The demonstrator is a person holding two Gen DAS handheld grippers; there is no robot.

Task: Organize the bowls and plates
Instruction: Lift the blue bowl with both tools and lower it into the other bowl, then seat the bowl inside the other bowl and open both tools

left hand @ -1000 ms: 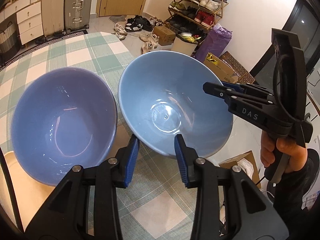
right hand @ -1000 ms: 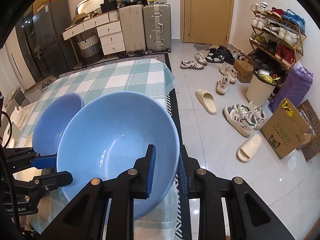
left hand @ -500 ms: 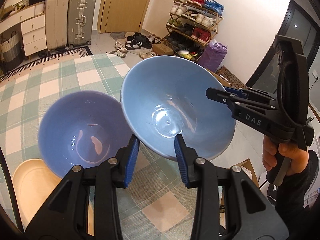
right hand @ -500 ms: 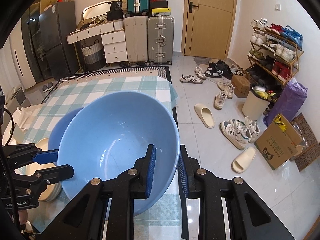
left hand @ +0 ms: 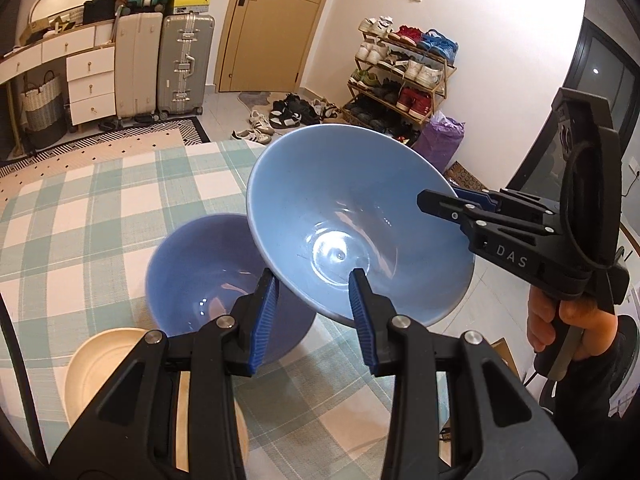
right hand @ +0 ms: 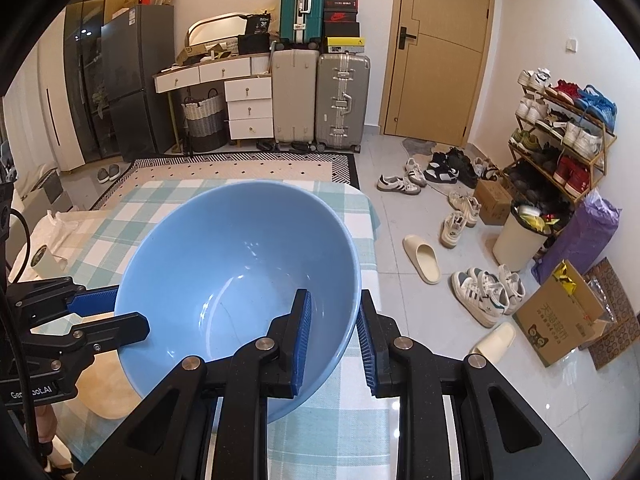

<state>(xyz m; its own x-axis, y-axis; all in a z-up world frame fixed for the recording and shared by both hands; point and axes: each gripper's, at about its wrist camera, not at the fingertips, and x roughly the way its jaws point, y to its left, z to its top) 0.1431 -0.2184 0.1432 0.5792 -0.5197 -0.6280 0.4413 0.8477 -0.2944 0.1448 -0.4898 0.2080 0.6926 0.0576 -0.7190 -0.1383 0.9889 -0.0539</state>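
A light blue bowl (left hand: 352, 216) hangs tilted in the air above the checked table. My right gripper (right hand: 334, 330) is shut on its near rim; the bowl fills the right wrist view (right hand: 240, 280). The right gripper also shows in the left wrist view (left hand: 460, 200), clamped on the bowl's right rim. My left gripper (left hand: 312, 316) is open and empty, its fingers just in front of the bowl. A darker purple-blue bowl (left hand: 204, 280) sits below on the table, partly under the lifted bowl. A cream plate (left hand: 100, 356) lies at the table's near left.
The green-and-white checked tablecloth (left hand: 80, 220) covers the table, whose right edge drops to a tiled floor with shoes (right hand: 424, 256). A cardboard box (right hand: 560, 320), a shoe rack (right hand: 560, 128) and suitcases (right hand: 340, 100) stand farther off.
The right gripper has lifted the light blue bowl up and tilted it. Both grippers have risen; the purple-blue bowl and cream plate now look lower and smaller.
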